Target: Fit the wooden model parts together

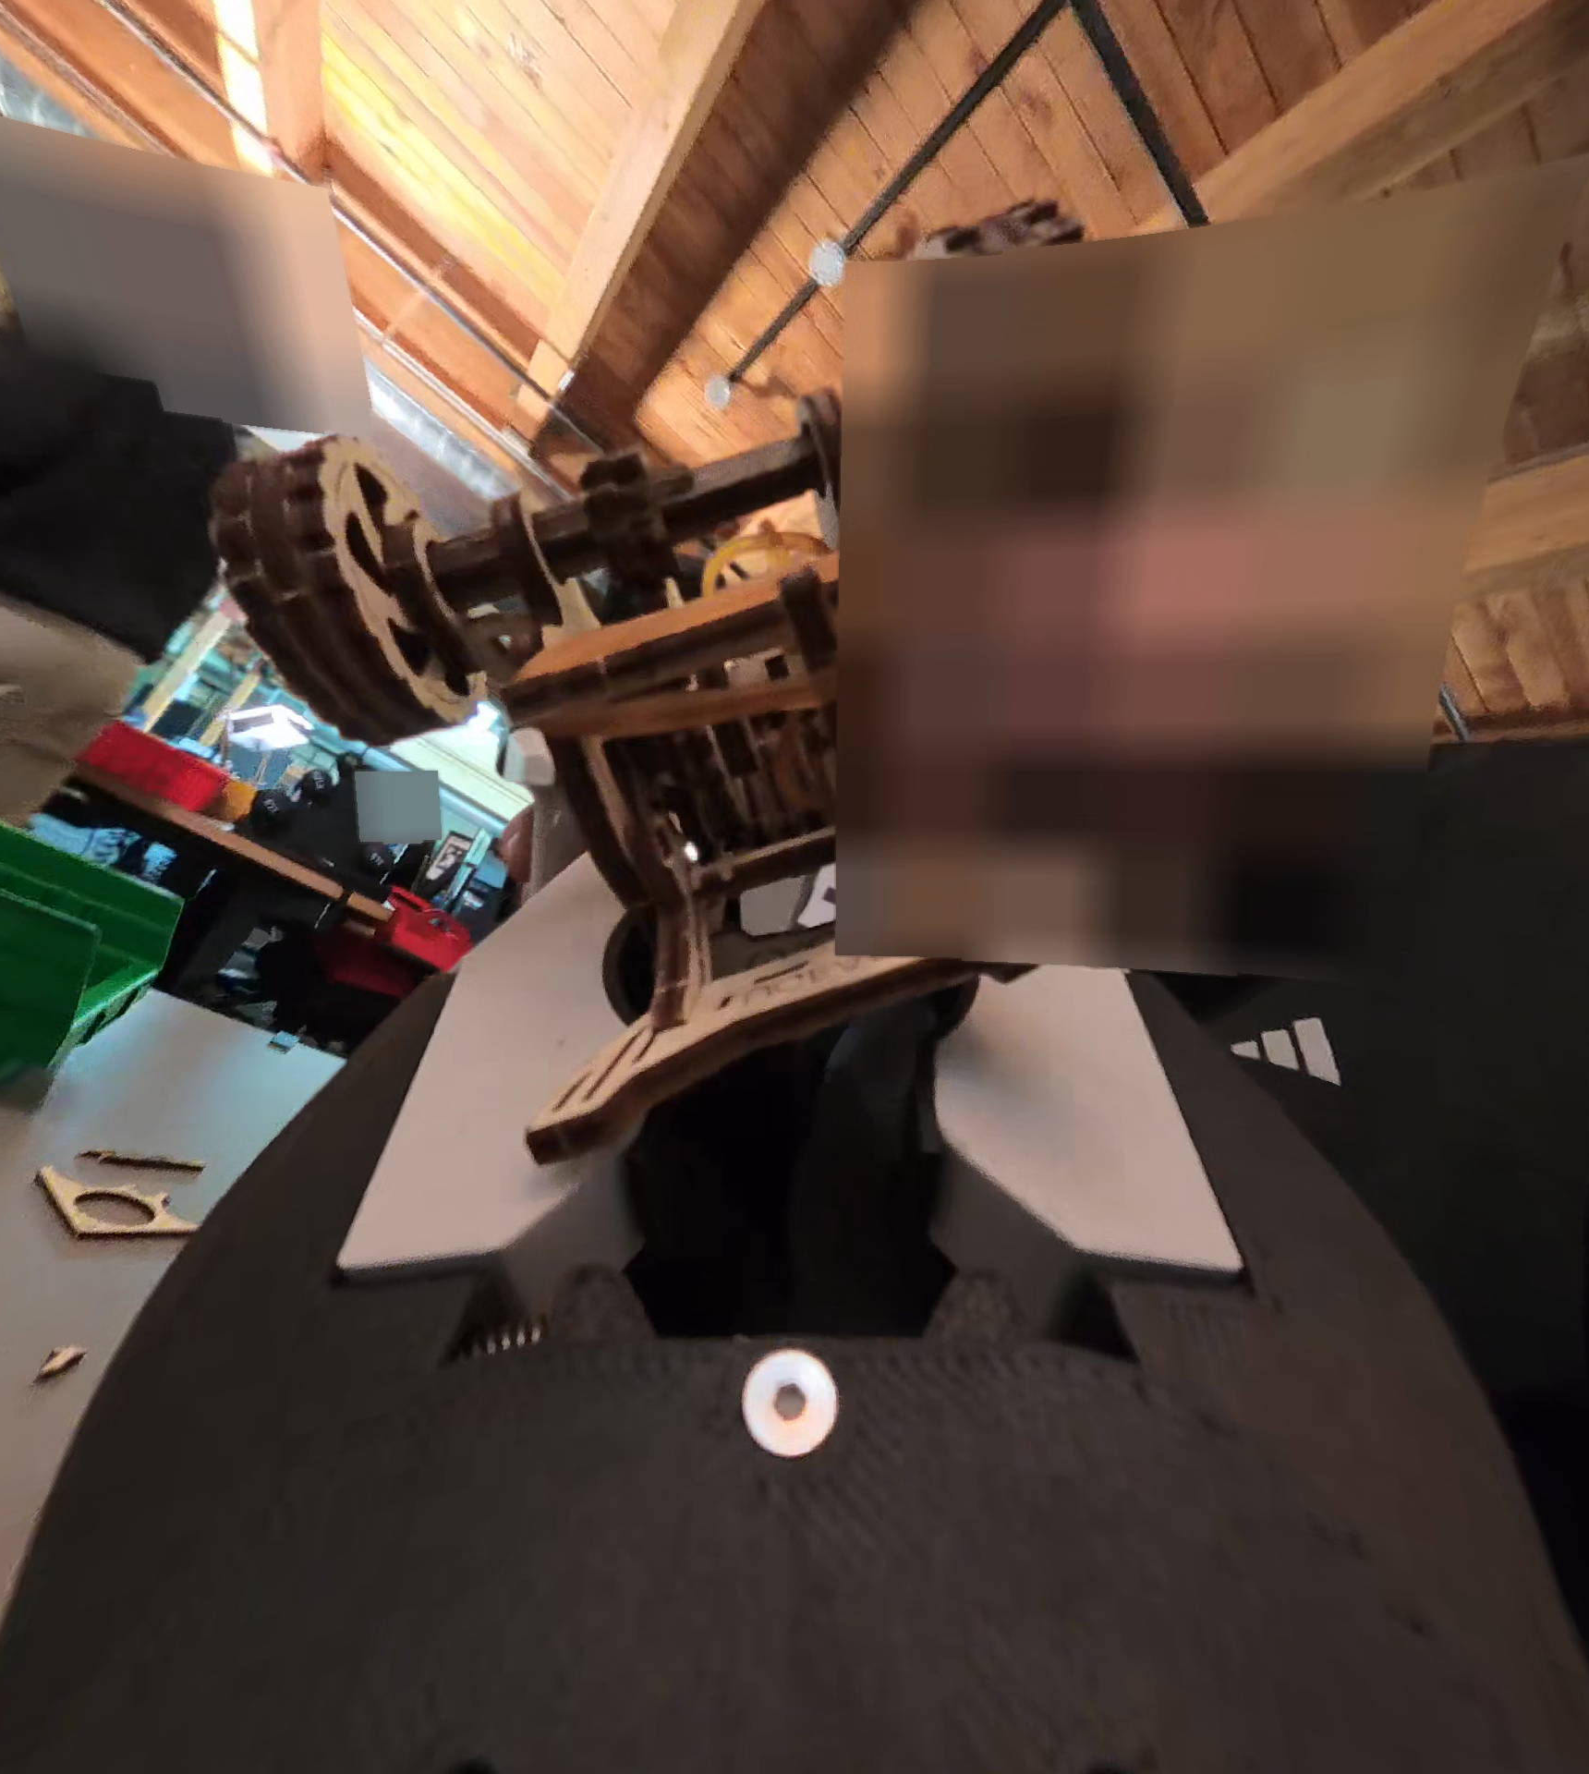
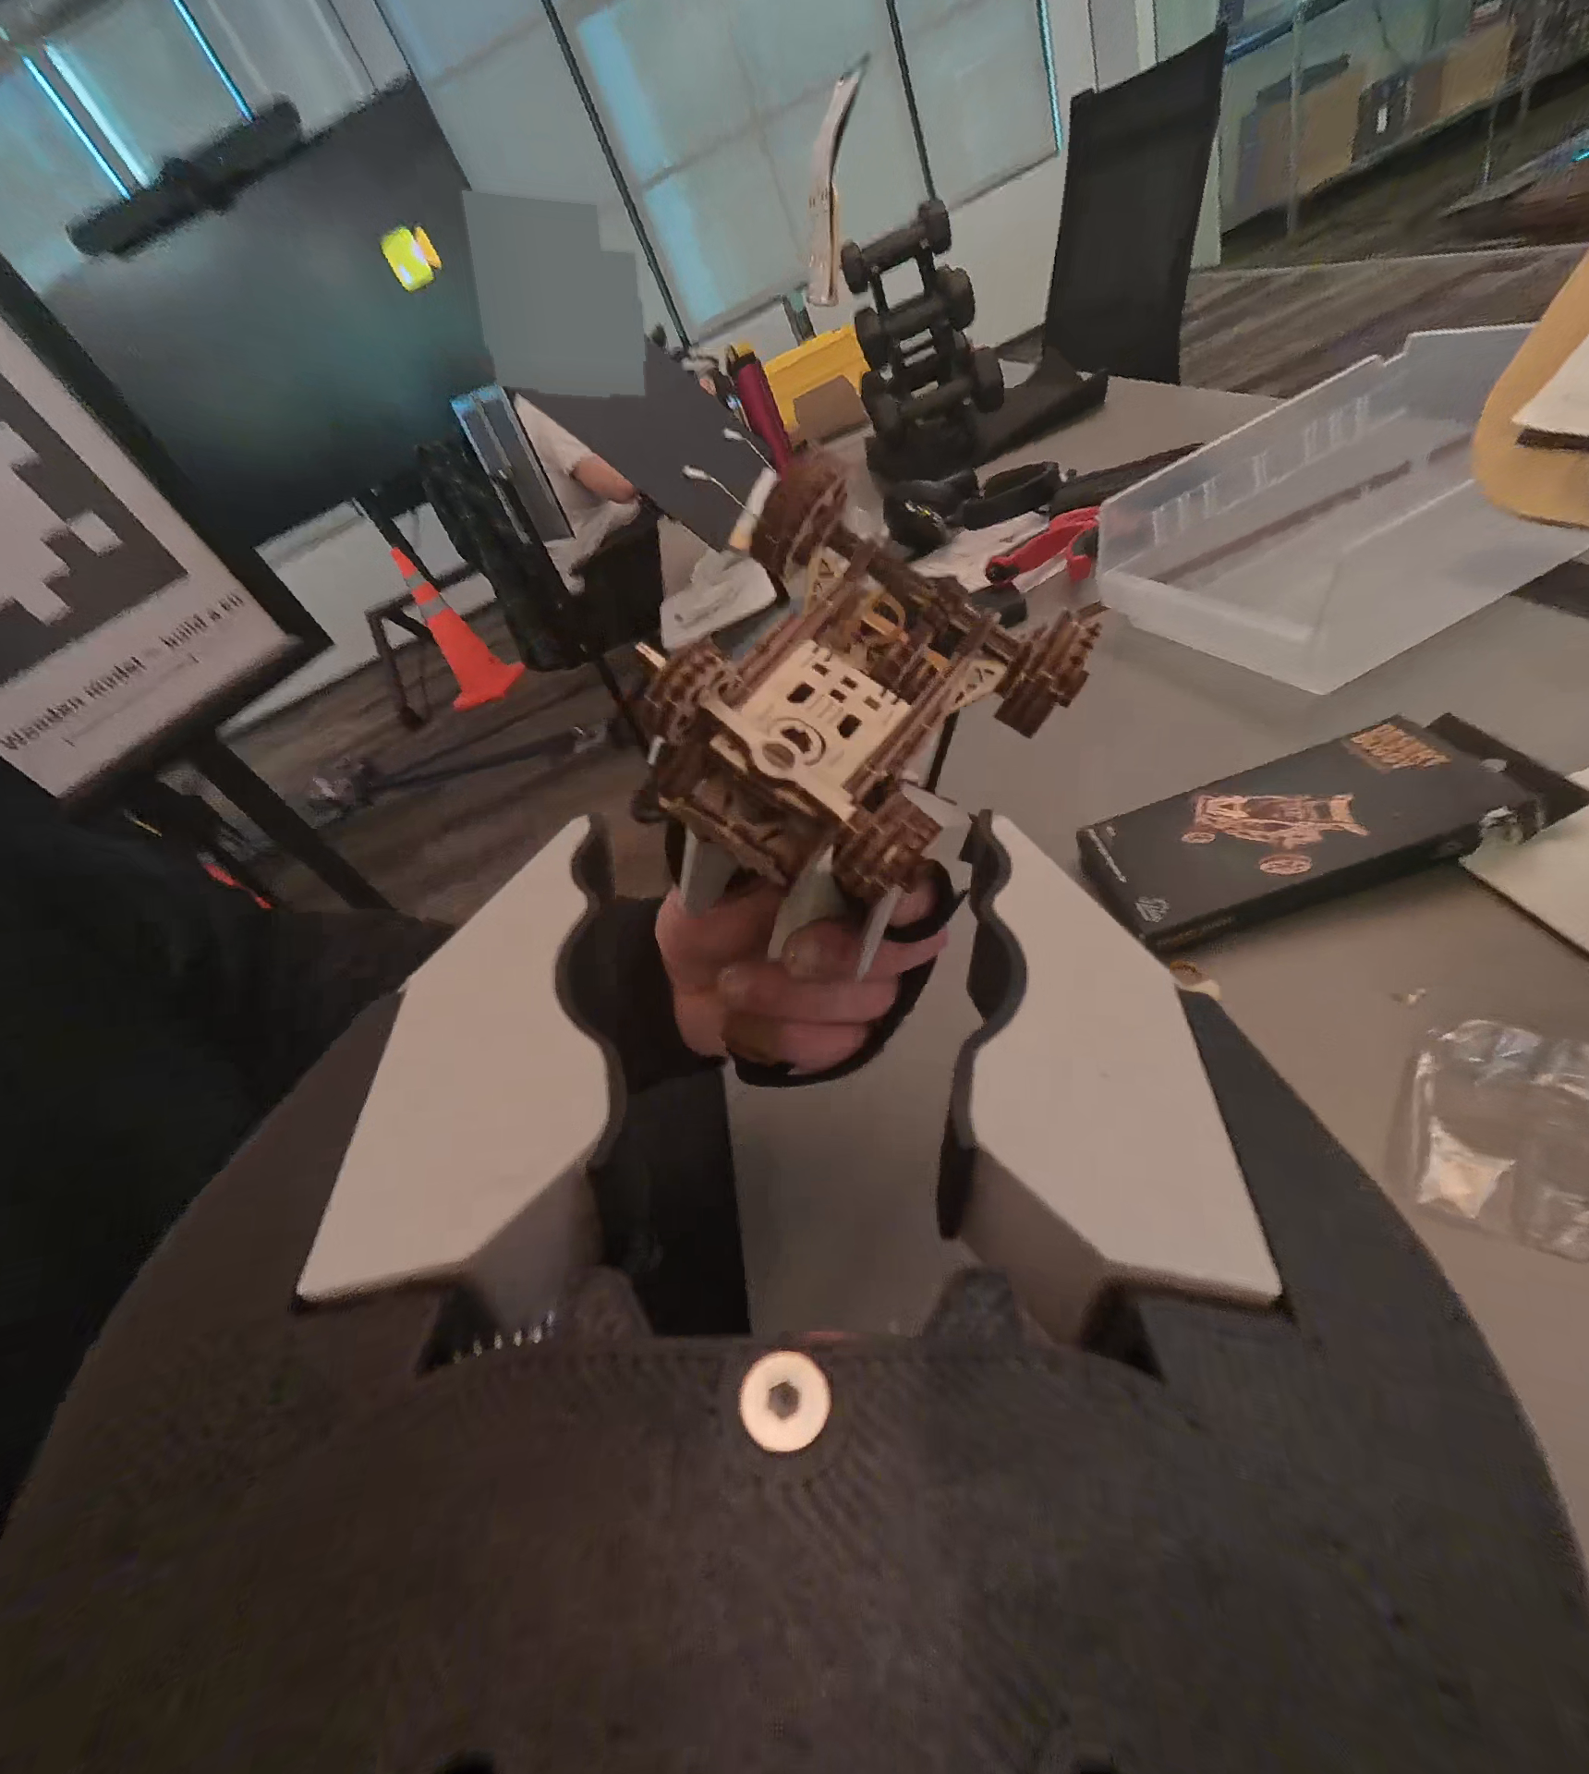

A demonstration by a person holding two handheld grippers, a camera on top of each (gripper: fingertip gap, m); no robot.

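A wooden model (image 1: 637, 672), a small wheeled cart with gear-like wheels on an axle, is held up in the air. My left gripper (image 1: 752, 931) is shut on its lower frame; the curved base piece sticks out between the grey fingers (image 1: 483, 1056). In the right wrist view the model (image 2: 829, 730) shows tilted, with the left gripper's grey fingertips (image 2: 810, 907) clamped on its lower end and a hand behind them. My right gripper (image 2: 786, 845) is open and empty, just short of the model, with its fingers (image 2: 483, 1037) on either side of it.
On the grey table (image 2: 1347, 1037) lie a black box with the model's picture (image 2: 1319, 826), a clear plastic tray (image 2: 1299, 566) and a crumpled plastic bag (image 2: 1559, 1152). A green bin (image 1: 4, 941) and loose wooden scraps (image 1: 114, 1205) lie to the left. A marker sign (image 2: 32, 547) stands nearby. Left and right tips are no more than a few centimetres apart.
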